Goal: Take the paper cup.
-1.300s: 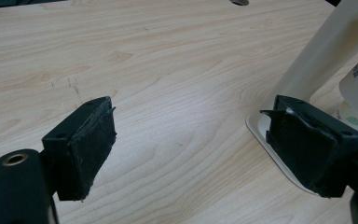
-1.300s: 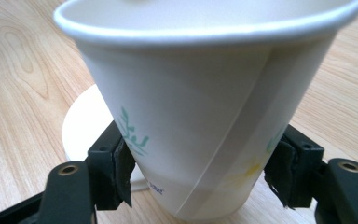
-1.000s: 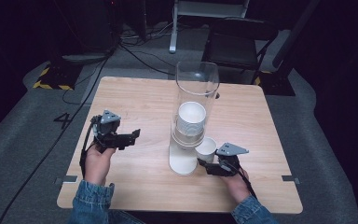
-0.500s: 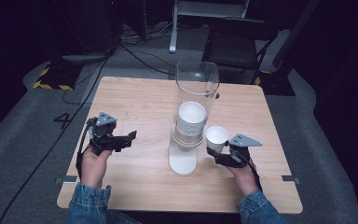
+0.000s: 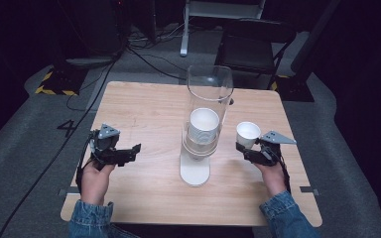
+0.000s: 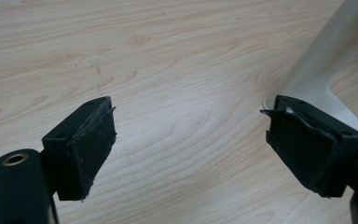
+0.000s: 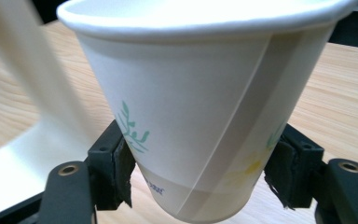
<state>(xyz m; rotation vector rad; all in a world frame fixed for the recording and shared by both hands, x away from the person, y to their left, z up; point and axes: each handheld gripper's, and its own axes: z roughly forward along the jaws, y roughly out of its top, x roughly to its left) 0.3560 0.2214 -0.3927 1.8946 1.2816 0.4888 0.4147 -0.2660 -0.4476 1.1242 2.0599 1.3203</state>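
We see a wooden table [image 5: 144, 106] from above, with a tall clear tube dispenser [image 5: 209, 96] standing upright near its middle on a white base [image 5: 195, 171]. Inside the tube sits a stack of white paper cups [image 5: 204, 126].

The right hand-held gripper [image 5: 244, 149] is to the right of the dispenser, apart from it, and it is clamped on a single cup [image 5: 248, 133]. In the right gripper view its two black jaws press the lower part of that cup from either side, and the cup is upright with its open rim on top (a green leaf print and a yellow one mark its white wall, and a grey seam runs slantwise down it). We cannot tell whether the cup's bottom touches the table. The dispenser's white base shows behind it at the left of that view.

The left hand-held gripper [image 5: 130, 151] is held over the left side of the table, well apart from the dispenser, pointing toward it. In the left gripper view its jaws stand wide apart with nothing between them but bare wood below; the white base [image 6: 324, 77] lies just past the right jaw.

A denim sleeve [image 5: 92, 220] covers each forearm at the table's near edge. Behind the table, cables trail across a grey floor [image 5: 34, 144].
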